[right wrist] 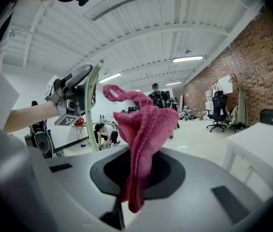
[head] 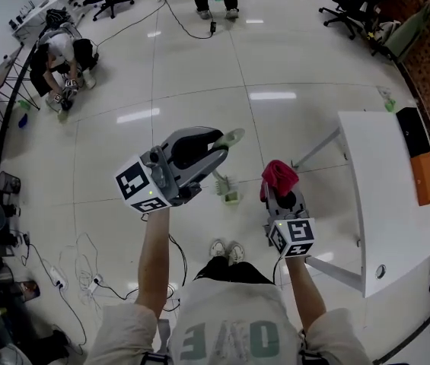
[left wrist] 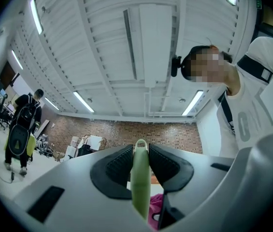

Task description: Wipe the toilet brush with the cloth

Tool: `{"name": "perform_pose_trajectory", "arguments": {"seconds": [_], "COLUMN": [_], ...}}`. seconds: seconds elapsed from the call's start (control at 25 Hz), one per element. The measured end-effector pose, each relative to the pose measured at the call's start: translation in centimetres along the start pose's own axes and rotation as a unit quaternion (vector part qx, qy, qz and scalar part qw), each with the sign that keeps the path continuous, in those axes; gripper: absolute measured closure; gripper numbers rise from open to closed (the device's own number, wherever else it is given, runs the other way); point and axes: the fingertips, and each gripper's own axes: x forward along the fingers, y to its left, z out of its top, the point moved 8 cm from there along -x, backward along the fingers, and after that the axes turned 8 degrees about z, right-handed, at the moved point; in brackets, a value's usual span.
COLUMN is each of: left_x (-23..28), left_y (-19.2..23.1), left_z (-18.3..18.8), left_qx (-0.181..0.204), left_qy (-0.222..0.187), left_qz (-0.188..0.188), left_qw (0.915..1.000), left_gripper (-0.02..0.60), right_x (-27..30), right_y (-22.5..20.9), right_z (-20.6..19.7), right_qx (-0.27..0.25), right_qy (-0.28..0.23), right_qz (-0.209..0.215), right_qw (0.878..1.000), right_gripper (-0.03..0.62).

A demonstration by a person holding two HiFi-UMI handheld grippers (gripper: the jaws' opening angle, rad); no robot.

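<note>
Both forearms [head: 154, 257] reached forward; the left gripper [head: 219, 147] held the toilet brush [head: 227, 190] in its fingers, the right gripper [head: 281, 196] pinched the cloth [head: 278, 175]

The left gripper [left wrist: 140, 151] points upward, so most of the view is a white ceiling [left wrist: 126, 42] with long lamps [left wrist: 84, 102]. Its two black pads [left wrist: 118, 166] are pressed on the pale green handle of the brush [left wrist: 140, 185]. The handle runs from 6 o'clock up to the centre and ends in a small loop just past the pad tips. Near 6 o'clock, just beside the handle, a bit of pink cloth [left wrist: 154, 210] shows. At 2 o'clock a person [left wrist: 252, 105] in a white shirt leans over. At 9 o'clock another person [left wrist: 22, 124] stands with a dark backpack. A brick wall [left wrist: 126, 132] is behind the jaws.
</note>
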Motion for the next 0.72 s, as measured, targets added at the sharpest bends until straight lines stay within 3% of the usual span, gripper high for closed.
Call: {"name": "perform_pose_trajectory", "arguments": {"seconds": [0.12,0.24,0.44,0.72], "left_x": [-0.1,-1.1,-3.3,-9.4], "left_y": [1.4,3.0,5.3,9.1], "left_z": [-3.7,-9.8,-26.4,-48.6], "left_qx": [-0.006,-0.002,0.017,0.029], "left_qy": [0.004,-0.006,-0.004,-0.008], "left_qz": [-0.012,-0.033,-0.070,-0.074], "left_qw": [0.9999,0.9994,0.9974,0.9968], "left_gripper": [0.471,0.471,0.471,0.471], "right_x": [2.2,5.3,10.5,17.2], "right_y": [-2.7,-6.1,-12.3,-18.6], "right_z": [-3.1,-9.6,-25.0,-46.7], "right_qx": [-0.011,-0.011,-0.005,-0.024], "right_qy": [0.008,0.008,-0.009,-0.033], "right_qz": [-0.010,-0.033,-0.036,-0.031], "right_qw": [1.000,0.999,0.999,0.999], "right_gripper": [0.563,0.563,0.563,0.563]}}
